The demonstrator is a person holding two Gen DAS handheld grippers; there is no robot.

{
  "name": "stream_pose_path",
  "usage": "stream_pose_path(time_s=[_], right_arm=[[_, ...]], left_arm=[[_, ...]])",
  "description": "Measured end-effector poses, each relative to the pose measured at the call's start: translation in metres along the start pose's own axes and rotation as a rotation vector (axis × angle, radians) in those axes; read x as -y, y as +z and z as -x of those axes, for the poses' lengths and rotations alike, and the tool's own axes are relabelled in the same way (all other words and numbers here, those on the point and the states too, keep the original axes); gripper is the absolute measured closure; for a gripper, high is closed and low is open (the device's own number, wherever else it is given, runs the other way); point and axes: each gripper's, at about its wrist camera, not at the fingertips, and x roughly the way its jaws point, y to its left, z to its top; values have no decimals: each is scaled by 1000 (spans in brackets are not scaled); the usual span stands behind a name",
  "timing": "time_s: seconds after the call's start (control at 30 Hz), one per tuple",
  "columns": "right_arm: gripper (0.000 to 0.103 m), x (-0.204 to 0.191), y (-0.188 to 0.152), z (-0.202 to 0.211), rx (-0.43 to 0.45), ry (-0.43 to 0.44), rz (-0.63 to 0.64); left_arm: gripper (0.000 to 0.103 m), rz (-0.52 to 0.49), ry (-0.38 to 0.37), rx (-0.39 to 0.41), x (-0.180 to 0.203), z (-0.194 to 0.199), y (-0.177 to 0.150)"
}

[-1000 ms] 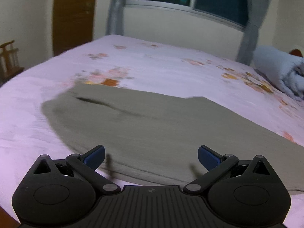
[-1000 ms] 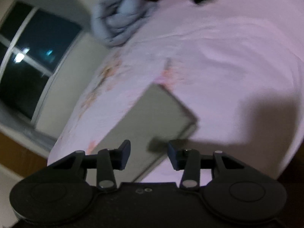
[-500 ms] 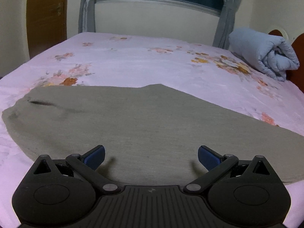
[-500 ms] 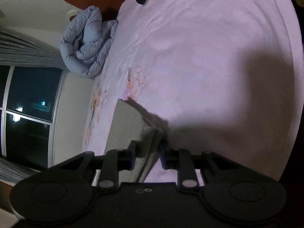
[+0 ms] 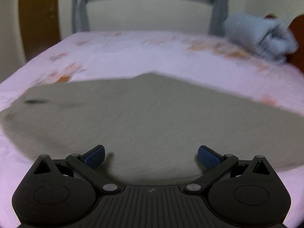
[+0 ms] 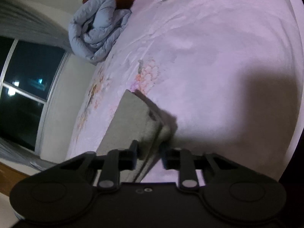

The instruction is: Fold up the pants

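The right gripper (image 6: 149,155) had its jaws narrowed on the hem end of the grey pants (image 6: 136,121), pinching the stacked layers. The left gripper (image 5: 151,156) hovered with jaws spread wide over the pants (image 5: 142,117), which lay flat on the floral-sheeted bed (image 5: 133,57), a rolled blue duvet (image 6: 96,32) well beyond.

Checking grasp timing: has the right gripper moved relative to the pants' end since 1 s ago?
Yes. The right gripper has advanced onto the pants: its fingers now straddle the stacked hem edge, which earlier lay ahead of them on the bedsheet.
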Motion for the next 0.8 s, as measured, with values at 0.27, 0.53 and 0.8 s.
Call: stream_pose_path(time_s=[0.27, 0.53, 0.8], right_arm=[[90, -2, -6, 1, 33, -14, 25], [78, -4, -5, 2, 2, 30, 51], [81, -6, -9, 2, 4, 3, 68]], left_arm=[[0, -52, -91, -56, 143, -11, -10], [0, -134, -98, -92, 179, -17, -25], [0, -138, -116, -79, 195, -6, -29]])
